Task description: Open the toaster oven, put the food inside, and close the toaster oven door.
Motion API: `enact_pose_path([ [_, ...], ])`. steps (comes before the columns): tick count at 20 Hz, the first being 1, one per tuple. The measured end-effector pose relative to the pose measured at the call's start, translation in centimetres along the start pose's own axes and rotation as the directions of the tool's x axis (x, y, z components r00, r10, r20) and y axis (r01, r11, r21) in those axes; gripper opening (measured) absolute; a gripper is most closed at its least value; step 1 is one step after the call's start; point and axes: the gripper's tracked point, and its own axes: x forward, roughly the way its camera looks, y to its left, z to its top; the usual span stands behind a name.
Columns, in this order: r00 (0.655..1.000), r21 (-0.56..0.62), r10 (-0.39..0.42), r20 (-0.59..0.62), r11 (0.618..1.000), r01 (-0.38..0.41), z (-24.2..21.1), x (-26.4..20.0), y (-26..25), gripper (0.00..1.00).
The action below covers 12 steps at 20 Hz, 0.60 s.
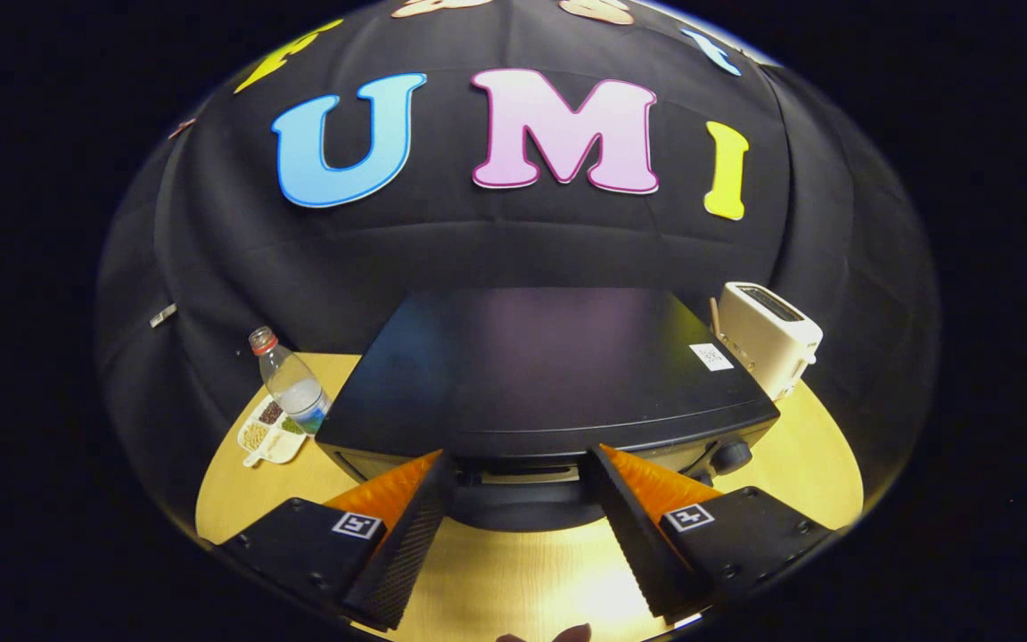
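I held the gripper [521, 481] spread wide and empty, fingertips at the upper front edge of the toaster oven [540, 374] on the table [513, 571]. Its door looked closed, though foreshortened; I judged opening, loading and closing all remained.

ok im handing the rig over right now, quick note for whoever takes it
Tongs: open, holding nothing, fingers spread at the toaster oven's front, on either side of the door handle.
Oven door: looks closed, not yet opened.
Food: a divided snack tray sits left of the oven beside a water bottle; a white toaster stands to the oven's right.
Done: nothing yet.
Left: open door, load food, close door.
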Motion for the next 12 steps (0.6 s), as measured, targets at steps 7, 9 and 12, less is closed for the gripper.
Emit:
enact_pose_path([
  [7,0.999,0.012,-0.028,0.029,1.000,0.028,-3.7,-3.4,-0.1,0.99],
  [9,0.999,-0.002,-0.030,0.034,1.000,0.030,-5.0,-4.2,0.0,0.99],
  [12,1.000,0.017,-0.027,0.015,0.999,0.027,-7.1,-5.2,-0.1,0.99],
])
